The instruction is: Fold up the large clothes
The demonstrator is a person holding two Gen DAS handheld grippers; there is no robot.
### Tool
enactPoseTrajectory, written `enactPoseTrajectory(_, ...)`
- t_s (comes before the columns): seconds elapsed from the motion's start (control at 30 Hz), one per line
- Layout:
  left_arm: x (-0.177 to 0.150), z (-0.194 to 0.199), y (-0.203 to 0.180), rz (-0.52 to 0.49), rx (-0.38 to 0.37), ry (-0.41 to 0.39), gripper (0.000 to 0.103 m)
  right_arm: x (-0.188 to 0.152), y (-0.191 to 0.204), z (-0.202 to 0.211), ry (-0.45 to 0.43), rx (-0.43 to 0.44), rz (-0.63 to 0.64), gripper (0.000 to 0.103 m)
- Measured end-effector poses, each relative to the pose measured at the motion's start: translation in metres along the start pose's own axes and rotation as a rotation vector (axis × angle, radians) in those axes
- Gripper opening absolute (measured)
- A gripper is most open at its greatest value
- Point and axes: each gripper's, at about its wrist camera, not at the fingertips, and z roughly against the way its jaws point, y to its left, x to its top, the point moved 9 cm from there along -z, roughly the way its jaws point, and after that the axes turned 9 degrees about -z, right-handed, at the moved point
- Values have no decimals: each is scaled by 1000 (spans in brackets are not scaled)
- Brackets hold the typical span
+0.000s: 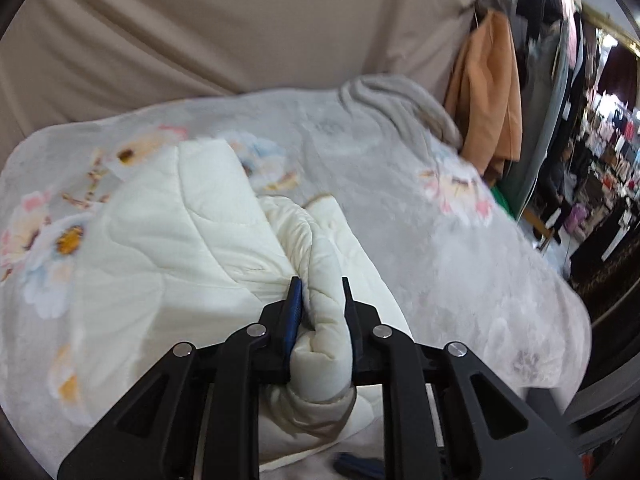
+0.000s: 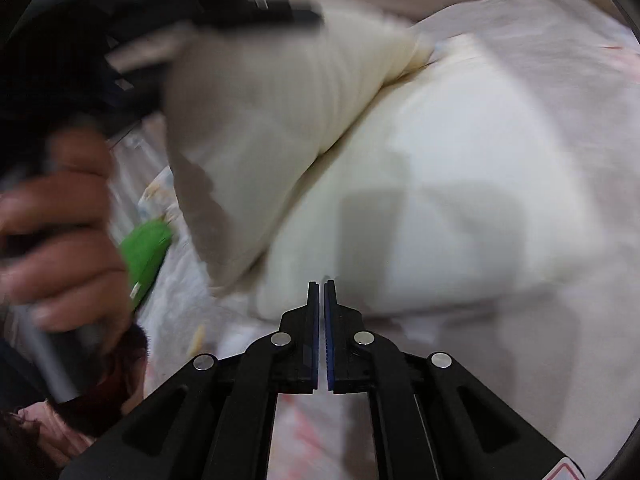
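A cream quilted padded garment (image 1: 192, 232) lies partly folded on a grey floral blanket (image 1: 440, 248). My left gripper (image 1: 320, 284) is shut on a thick bunched sleeve-like part of the garment (image 1: 324, 312) and holds it above the rest. In the right wrist view the same cream garment (image 2: 420, 200) fills the middle, with the lifted part (image 2: 272, 112) hanging from the blurred left gripper at the top. My right gripper (image 2: 323, 286) is shut and empty, just short of the garment's near edge.
A beige sheet (image 1: 200, 32) hangs behind the bed. An orange coat (image 1: 488, 92) and dark clothes hang at the right, with a shop interior beyond. In the right wrist view a hand (image 2: 60, 220), a green object (image 2: 146, 252) and the blanket (image 2: 520, 360) show.
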Motion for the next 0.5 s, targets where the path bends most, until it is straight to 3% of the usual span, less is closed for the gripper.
enactPoseTrajectory(0.2,-37,-58,-31,-36,-2,95,17,7,-44,55,-99,-71,-76,10)
enactPoseTrajectory(0.3,-42,-58,-36,-44,1,66,21,22,-43,63,-129,-94,-56,10)
enactPoseTrajectory(0.37,-36,-37,-36,-23,-52,24,27,34,-33,71,-151,-99,-35,14)
enactPoseTrajectory(0.4,-33,-19,-34,-8,-85,-8,30,44,-27,73,-166,-97,-25,22)
enactPoseTrajectory(0.43,-30,-2,-30,6,-104,-37,37,52,-24,76,-181,-91,-17,41)
enactPoseTrajectory(0.5,-27,34,-19,35,-132,-97,56,71,-11,81,-212,-64,4,61)
